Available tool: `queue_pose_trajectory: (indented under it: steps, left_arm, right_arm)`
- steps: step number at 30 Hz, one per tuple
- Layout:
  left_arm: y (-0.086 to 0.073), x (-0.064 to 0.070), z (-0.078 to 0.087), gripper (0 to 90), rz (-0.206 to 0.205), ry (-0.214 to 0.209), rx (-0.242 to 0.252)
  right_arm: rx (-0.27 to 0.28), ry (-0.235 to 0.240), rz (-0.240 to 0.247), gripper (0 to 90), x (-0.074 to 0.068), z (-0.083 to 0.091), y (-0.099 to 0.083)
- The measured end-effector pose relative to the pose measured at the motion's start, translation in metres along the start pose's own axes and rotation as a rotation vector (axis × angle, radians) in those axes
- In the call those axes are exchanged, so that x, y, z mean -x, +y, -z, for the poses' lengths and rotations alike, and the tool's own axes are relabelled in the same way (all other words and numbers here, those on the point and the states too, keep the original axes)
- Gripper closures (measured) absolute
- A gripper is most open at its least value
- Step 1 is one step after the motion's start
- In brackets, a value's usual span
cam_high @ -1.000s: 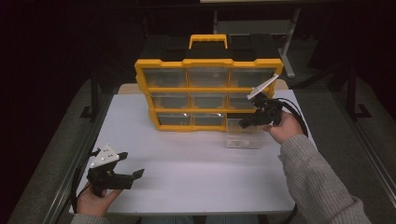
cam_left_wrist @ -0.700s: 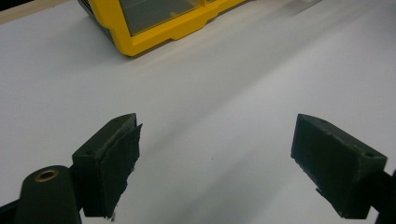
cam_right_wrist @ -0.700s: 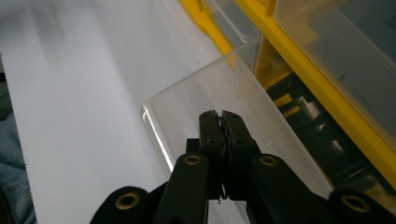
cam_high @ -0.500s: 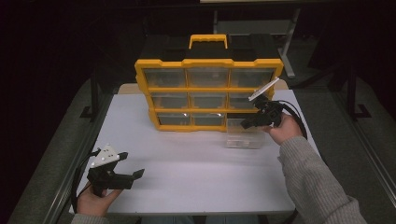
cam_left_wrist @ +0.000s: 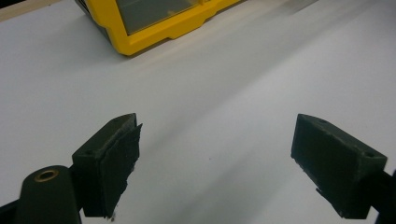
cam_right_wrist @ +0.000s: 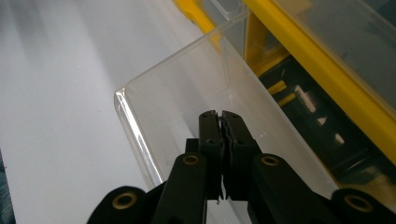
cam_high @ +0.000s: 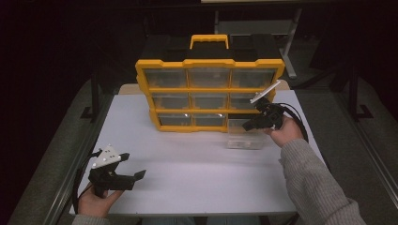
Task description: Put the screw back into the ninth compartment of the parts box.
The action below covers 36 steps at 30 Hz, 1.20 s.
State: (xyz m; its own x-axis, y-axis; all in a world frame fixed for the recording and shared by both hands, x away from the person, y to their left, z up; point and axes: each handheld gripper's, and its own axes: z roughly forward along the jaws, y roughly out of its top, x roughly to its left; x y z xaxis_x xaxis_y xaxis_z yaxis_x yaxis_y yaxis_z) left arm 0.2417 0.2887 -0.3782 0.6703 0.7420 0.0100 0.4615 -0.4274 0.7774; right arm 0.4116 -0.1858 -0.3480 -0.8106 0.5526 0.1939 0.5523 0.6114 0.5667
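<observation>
A white table stands on a dark floor; behind it, a grey metal frame is visible.

Drawer before organizer, table

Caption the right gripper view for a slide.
Right gripper, jaws shut, poised over a clear drawer pulled out beside the yellow organizer on the white table.

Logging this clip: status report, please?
Left gripper open, idle over table. Right gripper shut above the clear drawer, pulled out beside the yellow organizer. Nothing in the way.
</observation>
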Motion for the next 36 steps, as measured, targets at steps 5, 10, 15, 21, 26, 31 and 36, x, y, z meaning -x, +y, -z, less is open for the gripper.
queue_pose_trajectory:
  steps: [5, 10, 15, 21, 26, 31, 36]
  left_arm:
    - [0.0, 0.0, -0.001, 14.9, -0.001, -0.001, -0.007]
    - [0.0, 0.001, -0.001, 14.9, -0.005, 0.001, -0.002]
    - [0.0, 0.001, -0.002, 14.9, 0.003, 0.0, 0.0]
    - [0.001, 0.001, -0.001, 14.9, -0.005, 0.001, -0.015]
    - [0.001, 0.002, -0.003, 14.9, -0.003, 0.003, -0.012]
    - [0.001, 0.001, -0.003, 14.9, 0.0, 0.002, -0.014]
    - [0.001, 0.002, -0.005, 14.9, 0.008, 0.001, -0.005]
  right_arm:
    - [0.009, 0.0, -0.002, 83.7, 0.001, 0.0, -0.002]
    - [0.027, -0.003, -0.001, 81.8, 0.0, 0.005, -0.004]
    - [0.064, -0.002, -0.022, 78.1, -0.004, 0.017, -0.007]
    - [0.093, -0.007, -0.023, 72.6, -0.009, 0.03, -0.012]
    - [0.113, -0.009, -0.032, 64.0, -0.012, 0.038, -0.017]
    - [0.146, -0.028, -0.031, 54.8, -0.017, 0.048, -0.026]
    - [0.17, -0.052, -0.029, 47.0, -0.021, 0.056, -0.037]
